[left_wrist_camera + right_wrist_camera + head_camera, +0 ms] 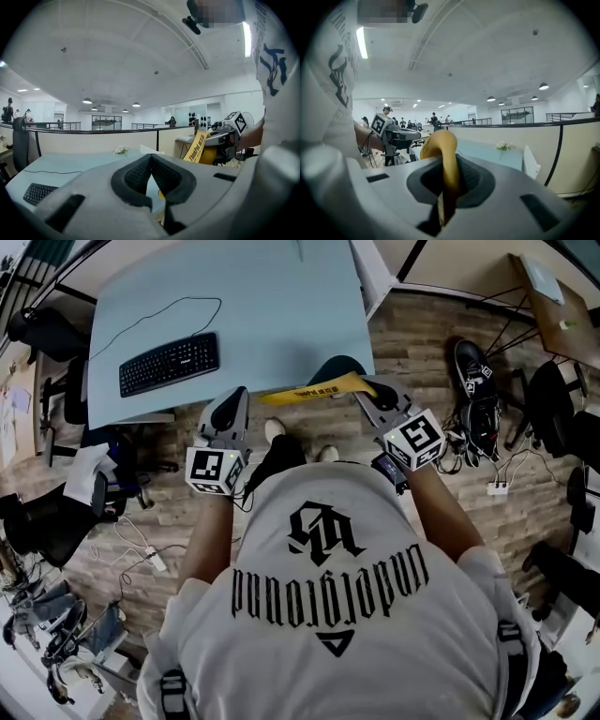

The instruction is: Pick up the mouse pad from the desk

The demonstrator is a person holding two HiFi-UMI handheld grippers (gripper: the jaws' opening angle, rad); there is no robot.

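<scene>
Mouse pad (314, 388) is hanging clear of the counter (262, 296), strung between both tools just past its near edge, over the floor. Right tool (449, 185) is clamping one end, and the pad is curling over above its jaws. Left tool (151, 161) is sitting with tips together, with a yellow sliver in the gap behind, so it's probably nipping the other end. The pad is looking light, thin and floppy. Gripping deep on opposite edges is looking right; a shallow corner pinch is risking slip.
</scene>
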